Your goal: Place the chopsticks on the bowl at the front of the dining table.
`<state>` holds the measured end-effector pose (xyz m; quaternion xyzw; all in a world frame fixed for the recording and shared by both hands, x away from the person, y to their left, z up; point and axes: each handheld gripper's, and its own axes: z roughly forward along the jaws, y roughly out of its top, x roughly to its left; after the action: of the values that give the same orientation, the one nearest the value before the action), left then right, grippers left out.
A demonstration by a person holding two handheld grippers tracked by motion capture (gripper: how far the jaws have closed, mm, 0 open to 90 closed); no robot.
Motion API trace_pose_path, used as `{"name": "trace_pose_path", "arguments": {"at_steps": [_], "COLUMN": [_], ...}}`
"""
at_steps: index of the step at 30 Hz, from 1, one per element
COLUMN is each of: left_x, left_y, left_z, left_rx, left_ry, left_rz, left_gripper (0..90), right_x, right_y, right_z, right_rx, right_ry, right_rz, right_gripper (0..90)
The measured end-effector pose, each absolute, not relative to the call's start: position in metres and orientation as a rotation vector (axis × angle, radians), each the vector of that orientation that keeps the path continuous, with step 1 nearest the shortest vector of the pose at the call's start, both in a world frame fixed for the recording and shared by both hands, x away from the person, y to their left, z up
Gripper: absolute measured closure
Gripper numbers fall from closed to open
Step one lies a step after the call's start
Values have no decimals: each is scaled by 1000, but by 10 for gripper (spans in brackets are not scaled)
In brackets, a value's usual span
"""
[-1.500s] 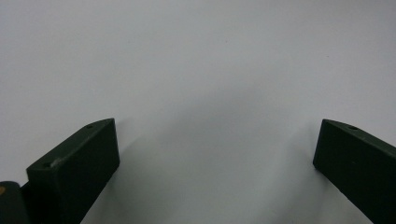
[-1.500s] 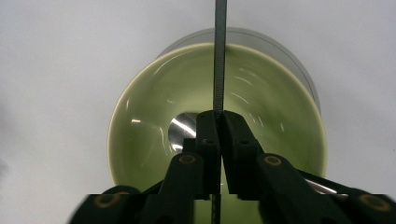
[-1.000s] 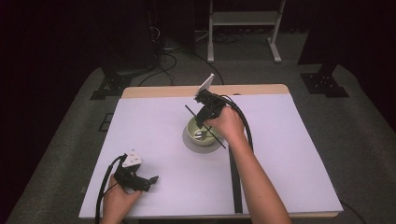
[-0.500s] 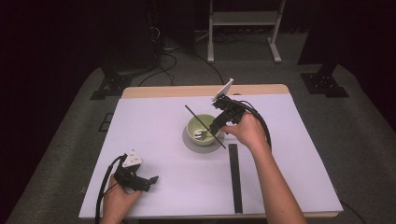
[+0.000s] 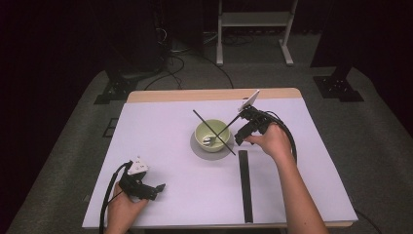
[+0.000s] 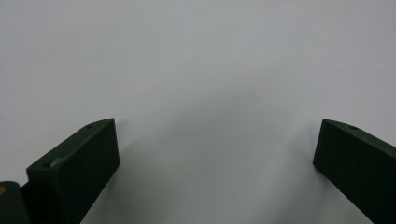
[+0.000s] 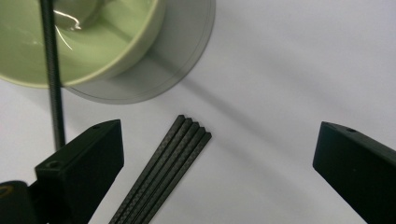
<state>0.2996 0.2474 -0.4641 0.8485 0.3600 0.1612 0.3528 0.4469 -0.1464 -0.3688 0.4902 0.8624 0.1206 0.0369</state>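
High view: right gripper [image 5: 239,138] beside bowl [image 5: 212,135], bare table [image 5: 160,146] leftward.

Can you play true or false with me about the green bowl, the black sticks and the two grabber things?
1. The green bowl sits on a grey saucer. True.
2. The right gripper is squeezing a stick. False: its jaws stand wide apart, having just been opening, with nothing pressed between them.
3. One black stick lies across the bowl's rim. True.
4. The bundle of black sticks lies inside the bowl. False: it lies flat on the white table, beside the saucer.
5. The left gripper is holding a spoon. False: its jaws are open above bare table.
6. Something shiny lies inside the bowl. True.
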Motion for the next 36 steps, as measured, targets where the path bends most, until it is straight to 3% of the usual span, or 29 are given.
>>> {"name": "trace_pose_path", "arguments": {"at_steps": [13, 36], "left_x": [300, 300], "left_y": [247, 247], "left_z": [-464, -464], "left_rx": [2197, 2197], "left_ry": [931, 932], "left_rz": [416, 415], "left_gripper": [0, 0], "right_x": [444, 424], "right_y": [-140, -105], "right_z": [-393, -390], "right_rx": [1505, 1405], "right_ry": [2685, 2753], "right_rz": [308, 313], "right_gripper": [11, 11]}}
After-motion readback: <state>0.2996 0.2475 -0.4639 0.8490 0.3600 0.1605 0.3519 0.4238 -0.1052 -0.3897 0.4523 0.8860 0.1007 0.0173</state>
